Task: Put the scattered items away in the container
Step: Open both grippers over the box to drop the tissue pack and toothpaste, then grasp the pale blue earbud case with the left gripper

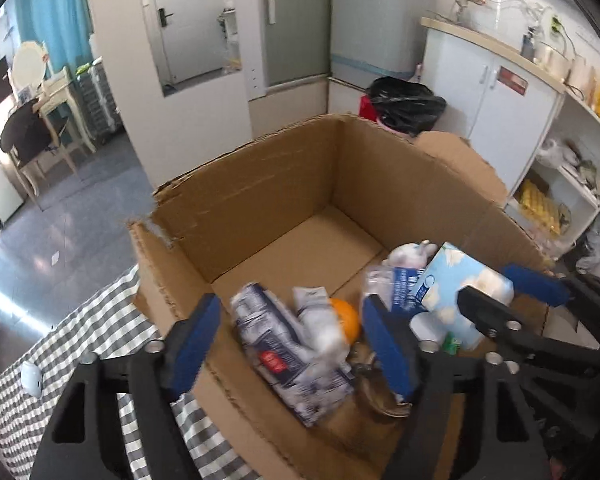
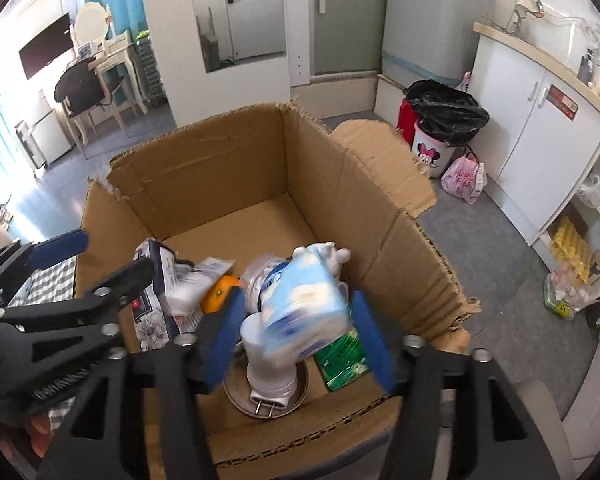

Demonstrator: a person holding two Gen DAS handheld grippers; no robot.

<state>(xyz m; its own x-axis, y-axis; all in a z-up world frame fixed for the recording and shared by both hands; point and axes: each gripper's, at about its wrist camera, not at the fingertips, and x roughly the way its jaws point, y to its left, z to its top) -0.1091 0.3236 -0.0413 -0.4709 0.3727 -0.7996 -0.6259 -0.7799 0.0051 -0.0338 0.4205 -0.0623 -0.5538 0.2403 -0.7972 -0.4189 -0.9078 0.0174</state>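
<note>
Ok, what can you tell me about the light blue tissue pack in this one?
The tissue pack is a soft, plastic-wrapped block, light blue with white cloud-like shapes and a darker blue label at one end. It is blurred in both views and tilted inside the box, above a white cylinder and a green packet. It sits between the blue pads of the right hand-held gripper, whose jaws look spread wider than the pack. Whether the pads touch it cannot be told.

The brown corrugated cardboard box (image 2: 228,152) looks matt, its edges torn rough. At its six o'clock lies a shiny round metal lid (image 2: 268,396); the grey-checked cloth (image 1: 100,320) covers the table.
</note>
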